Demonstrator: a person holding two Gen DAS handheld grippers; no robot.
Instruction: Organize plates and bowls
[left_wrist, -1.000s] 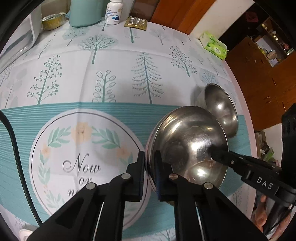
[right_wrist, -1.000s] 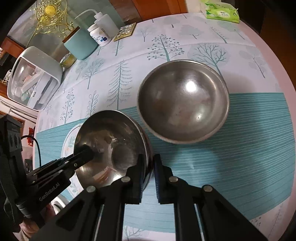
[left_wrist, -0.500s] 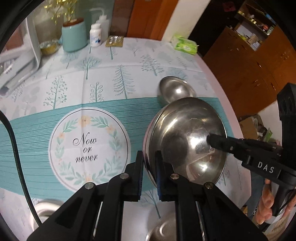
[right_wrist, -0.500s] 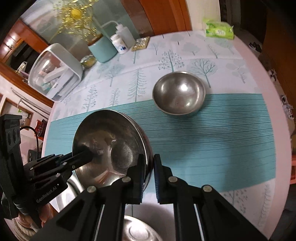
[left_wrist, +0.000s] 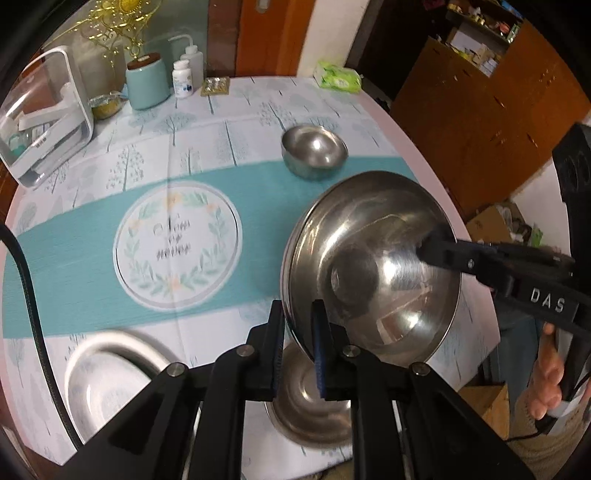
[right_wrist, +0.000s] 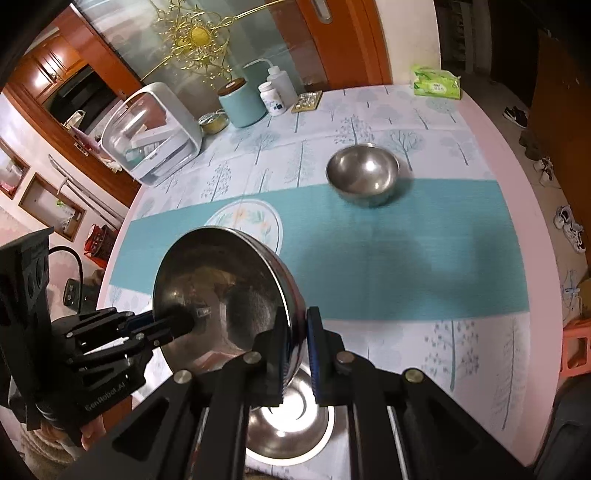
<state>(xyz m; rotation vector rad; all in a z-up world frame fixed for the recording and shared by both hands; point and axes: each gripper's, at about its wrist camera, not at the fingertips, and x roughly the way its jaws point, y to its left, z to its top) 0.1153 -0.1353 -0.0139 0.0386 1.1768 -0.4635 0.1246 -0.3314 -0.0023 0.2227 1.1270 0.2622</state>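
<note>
Steel bowl (left_wrist: 373, 273) lifted higher off table (left_wrist: 92, 280) | both jaws clamp its rim

The large steel bowl (left_wrist: 373, 269), gripped at opposite rims by the left gripper (left_wrist: 298, 347) and the right gripper (right_wrist: 295, 350), has been lifted from beside the small bowl (left_wrist: 314, 151) and carried back toward the near table edge. It is now held above a plate (left_wrist: 310, 402), which has come into view together with a second plate (left_wrist: 107, 380) beside it.
</note>
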